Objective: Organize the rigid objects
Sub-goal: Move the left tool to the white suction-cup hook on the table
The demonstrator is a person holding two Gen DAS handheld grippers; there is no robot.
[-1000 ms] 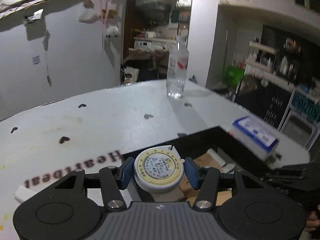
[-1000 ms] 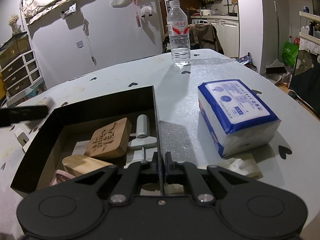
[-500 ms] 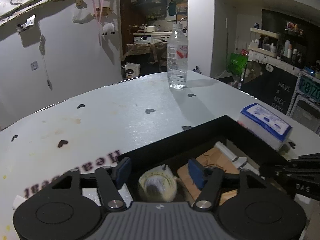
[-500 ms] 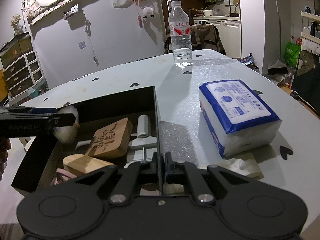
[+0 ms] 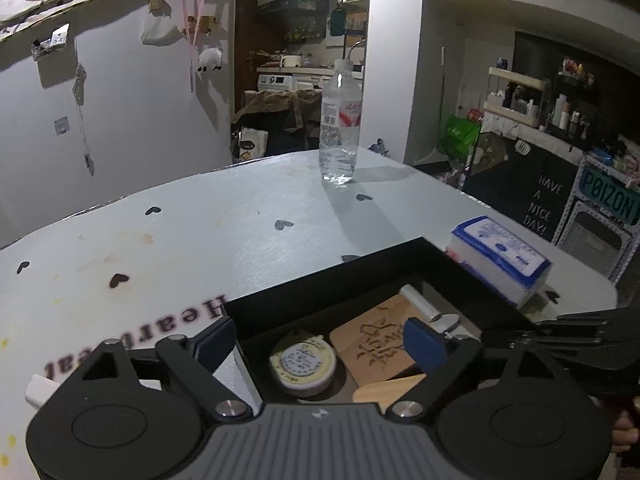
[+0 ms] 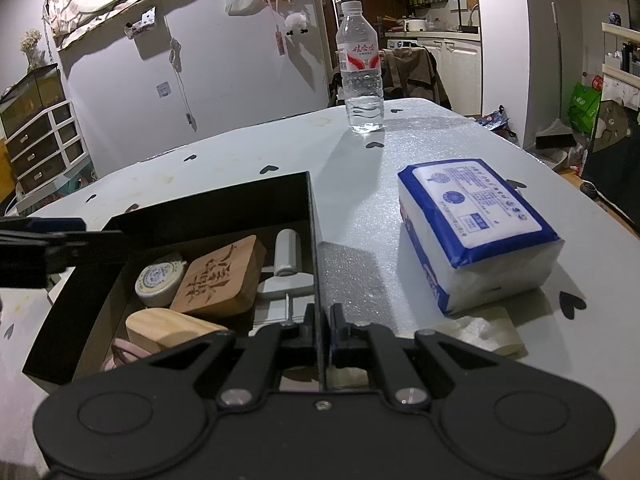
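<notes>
Left wrist view: the left tool [image 5: 318, 340] hangs with its jaws spread wide and nothing between them, above the near-left corner of the black box [image 5: 332, 280]. The round tin [image 5: 303, 363] lies flat on the box floor, lid up, touching or almost touching the carved wooden block [image 5: 382, 346]. The tin looks small, stiff and light, with a smooth rim that could slip; if it must be taken again, the pads should close across its round side, not on the lid. The block is rigid with flat faces, best held across its short edges. The box wall stands just behind the tin, so there is little side room; the way in and out is from above. The worktop [image 5: 240, 232] beyond is broad, with a bottle [image 5: 340, 128] far off and a tissue pack [image 5: 500, 256] at the right.

Right wrist view: the right tool [image 6: 320, 320] is clamped on the thin right wall of the box [image 6: 216, 208], steadying it. That wall is sheet-thin and probably flexes, so a hard pull could tilt the box. Inside lie the tin [image 6: 158, 278], the block [image 6: 224, 276], a grey clamp-like part [image 6: 286, 268], and a rounded wooden piece [image 6: 168, 328] nearer the camera, closely packed. The pack [image 6: 476, 228] lies near the box but apart from it.
</notes>
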